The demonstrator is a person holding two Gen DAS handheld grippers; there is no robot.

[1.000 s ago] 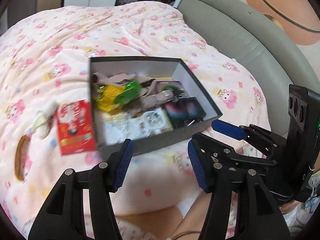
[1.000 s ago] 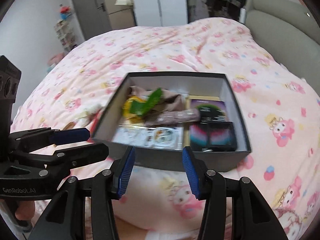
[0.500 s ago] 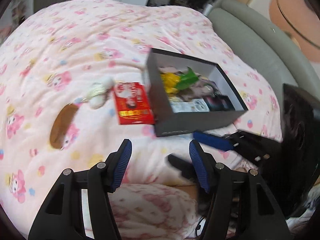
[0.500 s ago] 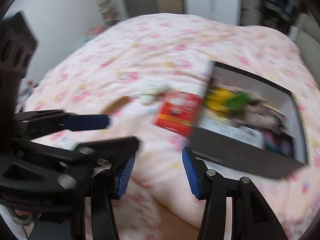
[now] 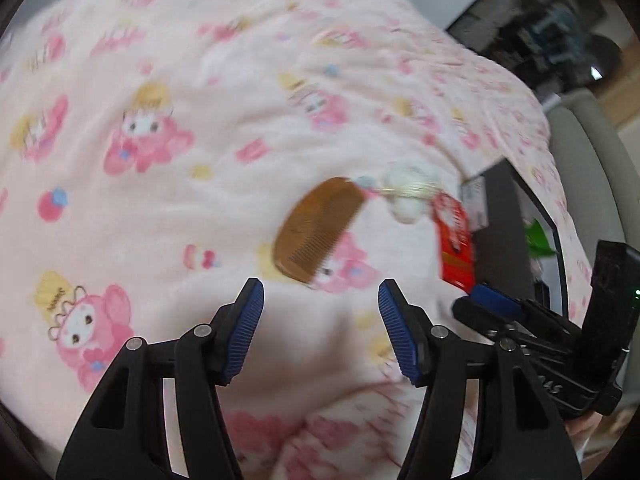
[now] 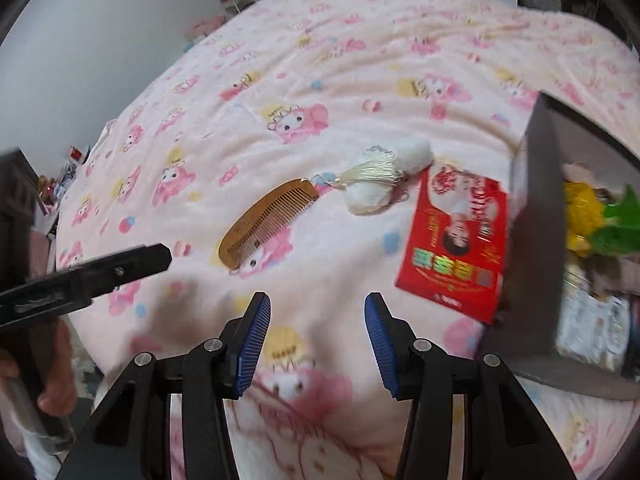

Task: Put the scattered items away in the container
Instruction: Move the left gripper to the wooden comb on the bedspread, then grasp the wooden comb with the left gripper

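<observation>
A brown wooden comb lies on the pink bedspread, with a white pompom tassel charm just beyond it. A red packet lies against the left wall of the dark box, which holds several items. My left gripper is open and empty, just short of the comb. My right gripper is open and empty, short of the comb and packet.
The pink cartoon-print bedspread covers the bed. A grey headboard curves at the right. The left gripper's finger and a hand reach in at the left of the right wrist view. Furniture and shelves stand beyond the bed.
Both grippers have swung left, away from the box and toward the comb, tassel and red packet. The box now sits at the right edge of both views. Both jaws stay open.
</observation>
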